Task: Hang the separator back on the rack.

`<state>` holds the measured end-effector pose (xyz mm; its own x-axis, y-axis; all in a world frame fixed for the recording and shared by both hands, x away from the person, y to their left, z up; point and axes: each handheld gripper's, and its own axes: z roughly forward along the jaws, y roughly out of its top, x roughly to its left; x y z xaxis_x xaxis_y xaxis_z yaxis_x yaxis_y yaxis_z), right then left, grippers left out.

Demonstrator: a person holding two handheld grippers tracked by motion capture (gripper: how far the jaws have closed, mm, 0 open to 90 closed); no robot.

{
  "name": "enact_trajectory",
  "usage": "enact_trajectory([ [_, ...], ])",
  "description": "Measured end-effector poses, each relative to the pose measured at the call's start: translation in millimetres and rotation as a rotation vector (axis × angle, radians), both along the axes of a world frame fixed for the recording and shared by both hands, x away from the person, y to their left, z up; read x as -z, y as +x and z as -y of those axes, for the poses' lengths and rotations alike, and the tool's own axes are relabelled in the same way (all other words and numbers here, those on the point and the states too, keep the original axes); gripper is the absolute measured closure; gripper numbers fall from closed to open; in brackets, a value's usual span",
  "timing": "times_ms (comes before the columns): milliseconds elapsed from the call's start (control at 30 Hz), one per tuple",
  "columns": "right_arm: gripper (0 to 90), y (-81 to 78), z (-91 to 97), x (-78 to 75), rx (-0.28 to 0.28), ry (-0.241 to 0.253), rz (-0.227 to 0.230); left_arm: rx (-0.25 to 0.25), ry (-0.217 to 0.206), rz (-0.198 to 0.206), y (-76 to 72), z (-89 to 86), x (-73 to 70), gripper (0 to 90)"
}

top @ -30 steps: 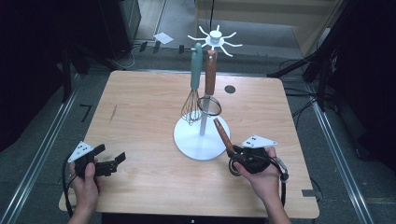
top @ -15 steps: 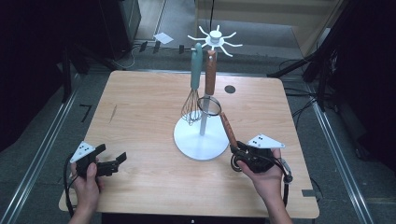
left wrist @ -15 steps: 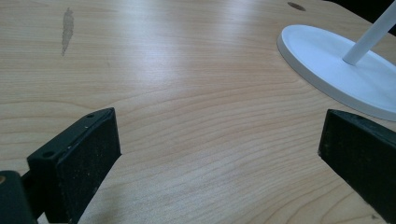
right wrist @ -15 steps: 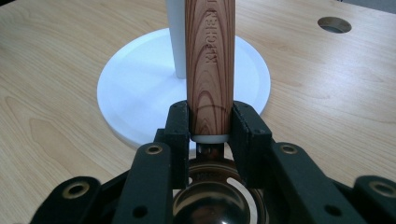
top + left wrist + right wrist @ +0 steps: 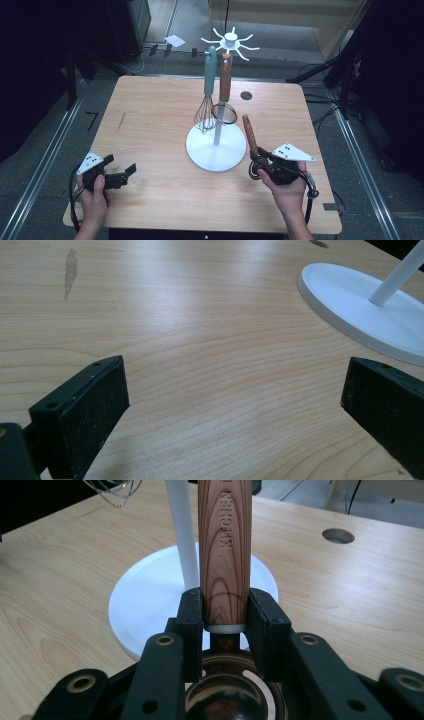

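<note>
Right tongs (image 5: 226, 617) are clamping a grained wooden utensil handle (image 5: 223, 545); left tongs (image 5: 235, 405) are gaping over the pale woodgrain worktop (image 5: 200, 340).

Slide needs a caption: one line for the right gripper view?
Right claw clamps a wooden-handled utensil before the white rack base.

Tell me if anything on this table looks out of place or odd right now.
Nothing is spilled or broken. One wooden-handled utensil is off the white rack, clamped in the right tongs, while a teal whisk and a wooden-handled strainer hang from it. A dark smudge marks the tabletop. The left tongs are open and hold nothing.
</note>
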<state>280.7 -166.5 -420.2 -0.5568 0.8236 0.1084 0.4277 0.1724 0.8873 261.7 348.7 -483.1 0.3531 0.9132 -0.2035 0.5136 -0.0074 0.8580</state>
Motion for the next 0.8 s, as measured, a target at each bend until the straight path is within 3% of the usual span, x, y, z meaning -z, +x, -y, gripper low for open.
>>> enact_trajectory([
  [133, 71.4, -3.3, 1.8, -4.0, -0.003, 0.029, 0.006, -0.006, -0.003, 0.006, -1.8, 0.0, 0.4, 0.0],
  [533, 71.4, -8.0, 3.3, -18.7, 0.004, 0.052, 0.06, -0.011, 0.008, 0.008, -2.4, 1.8, 0.9, 0.0],
  [800, 71.3, -12.5, 1.9, -31.4, -0.004, 0.102, 0.091, -0.021, -0.004, 0.014, -2.7, 0.9, 0.9, 0.0],
])
